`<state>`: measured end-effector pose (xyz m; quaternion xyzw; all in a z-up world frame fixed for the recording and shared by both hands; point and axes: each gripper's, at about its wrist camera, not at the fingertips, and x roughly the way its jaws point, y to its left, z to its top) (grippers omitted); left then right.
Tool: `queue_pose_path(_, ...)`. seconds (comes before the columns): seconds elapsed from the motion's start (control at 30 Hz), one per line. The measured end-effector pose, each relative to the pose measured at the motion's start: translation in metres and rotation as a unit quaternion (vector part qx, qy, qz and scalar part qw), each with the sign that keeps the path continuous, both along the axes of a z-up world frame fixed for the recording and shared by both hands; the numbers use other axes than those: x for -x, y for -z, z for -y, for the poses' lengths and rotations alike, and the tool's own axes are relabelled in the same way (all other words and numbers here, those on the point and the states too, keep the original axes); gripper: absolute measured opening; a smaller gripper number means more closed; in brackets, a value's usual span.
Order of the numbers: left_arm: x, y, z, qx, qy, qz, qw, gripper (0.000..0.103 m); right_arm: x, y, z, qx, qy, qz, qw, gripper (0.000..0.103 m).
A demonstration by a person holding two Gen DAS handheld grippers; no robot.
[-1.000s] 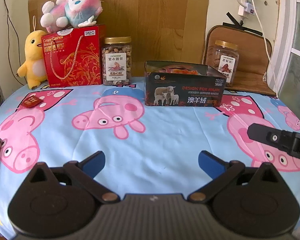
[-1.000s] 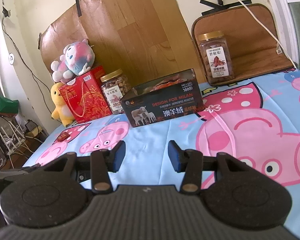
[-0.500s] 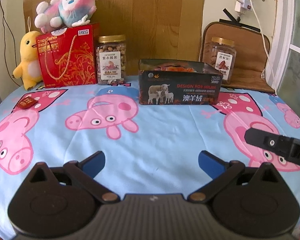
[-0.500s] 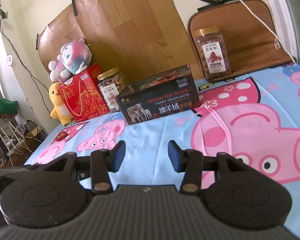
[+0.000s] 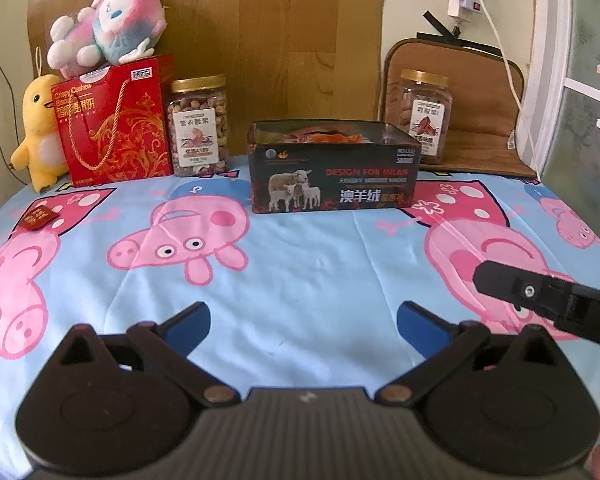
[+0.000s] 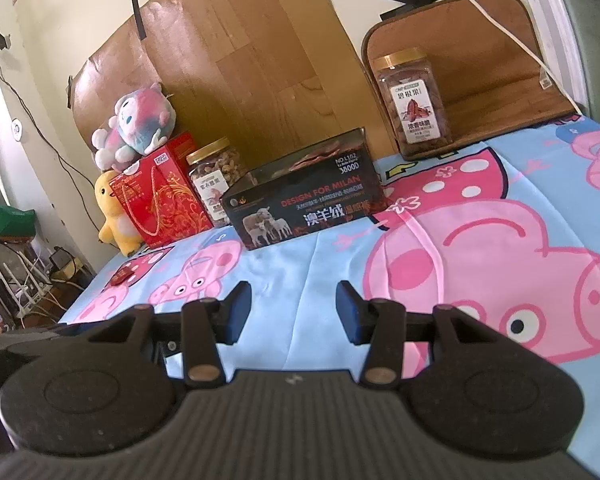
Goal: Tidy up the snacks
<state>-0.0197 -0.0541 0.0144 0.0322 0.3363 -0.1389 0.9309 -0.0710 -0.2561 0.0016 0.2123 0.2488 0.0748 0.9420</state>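
A black open-topped box (image 5: 334,176) (image 6: 304,200) printed with sheep stands at the middle back of the table, orange packets showing inside. A nut jar (image 5: 198,126) (image 6: 216,178) with a gold lid stands left of it, beside a red gift box (image 5: 114,124) (image 6: 162,196). Another gold-lidded jar (image 5: 422,114) (image 6: 414,100) stands at the back right. A small red packet (image 5: 40,216) (image 6: 124,276) lies far left. My left gripper (image 5: 304,324) hovers open and empty over the near cloth. My right gripper (image 6: 294,306) is also open and empty; part of it (image 5: 548,300) shows at the right of the left wrist view.
A pink-pig patterned blue cloth (image 5: 320,264) covers the table. A yellow duck plush (image 5: 40,132) and a pink-blue plush (image 5: 108,30) sit at the back left. A brown cushion (image 5: 480,112) and a wooden board (image 5: 276,40) lean on the wall. A white cable (image 6: 496,24) hangs at right.
Both views shifted only slightly with a small roll of the hands. Neither gripper's jaws changed, and nothing on the table moved.
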Motion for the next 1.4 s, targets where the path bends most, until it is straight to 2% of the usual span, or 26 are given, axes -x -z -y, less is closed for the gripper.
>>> queue_pose_path(0.43,0.001,0.001,-0.004,-0.005,-0.009,0.009,0.9999,0.103,0.001,-0.002,-0.003,0.007,0.005,0.003,1.000,0.050)
queue_pose_path(0.8,0.000,0.001,-0.016,0.006,-0.008,0.011,0.9999,0.103,-0.007,-0.001,-0.013,0.022,-0.006,-0.004,1.000,0.050)
queue_pose_path(0.97,-0.006,0.005,-0.026,0.017,-0.016,0.002,0.9997,0.103,-0.010,-0.001,-0.016,0.023,-0.005,-0.003,1.000,0.050)
queue_pose_path(1.4,-0.013,0.013,-0.033,0.016,-0.023,-0.006,0.9996,0.103,-0.014,0.007,-0.025,0.028,-0.015,-0.017,0.999,0.050)
